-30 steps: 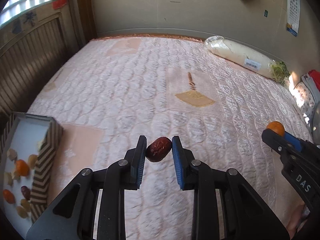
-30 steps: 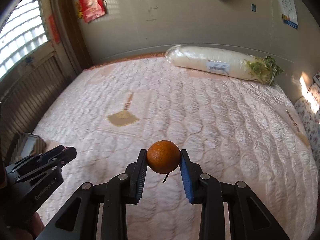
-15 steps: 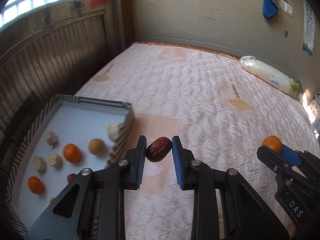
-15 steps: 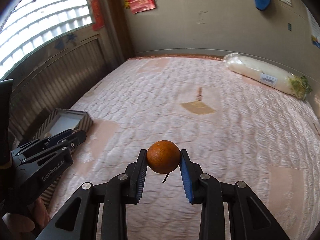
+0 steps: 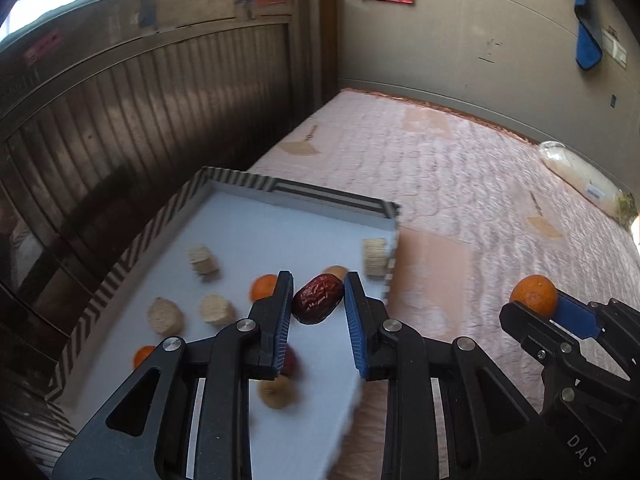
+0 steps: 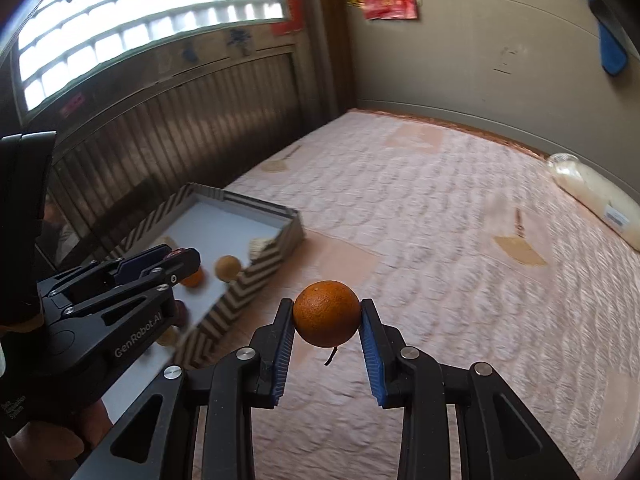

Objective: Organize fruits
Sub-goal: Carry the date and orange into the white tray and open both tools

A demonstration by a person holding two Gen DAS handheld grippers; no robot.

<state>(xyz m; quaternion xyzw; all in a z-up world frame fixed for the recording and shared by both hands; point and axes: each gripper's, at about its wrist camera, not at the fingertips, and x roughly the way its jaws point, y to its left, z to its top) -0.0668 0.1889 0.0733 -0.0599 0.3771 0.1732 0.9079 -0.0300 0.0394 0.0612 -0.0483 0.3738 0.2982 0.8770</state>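
Note:
My left gripper (image 5: 318, 300) is shut on a dark red jujube (image 5: 318, 299) and holds it above the near right part of a striped box (image 5: 332, 196). The box holds several small oranges (image 5: 263, 286), pale round pieces (image 5: 217, 309) and other fruit on its white floor. My right gripper (image 6: 327, 314) is shut on an orange (image 6: 327, 313) and holds it above the pink quilt, to the right of the box (image 6: 264, 266). The right gripper also shows in the left wrist view (image 5: 536, 304), and the left gripper in the right wrist view (image 6: 176, 258).
The box lies on a pink quilted bed (image 5: 460, 184) beside a dark wooden slatted wall (image 5: 160, 112). A bagged white radish (image 6: 592, 196) lies at the far right edge by the grey wall.
Both grippers have swung left toward the box. The left gripper with the jujube has moved from beside the box to over it; the right gripper with the orange has followed.

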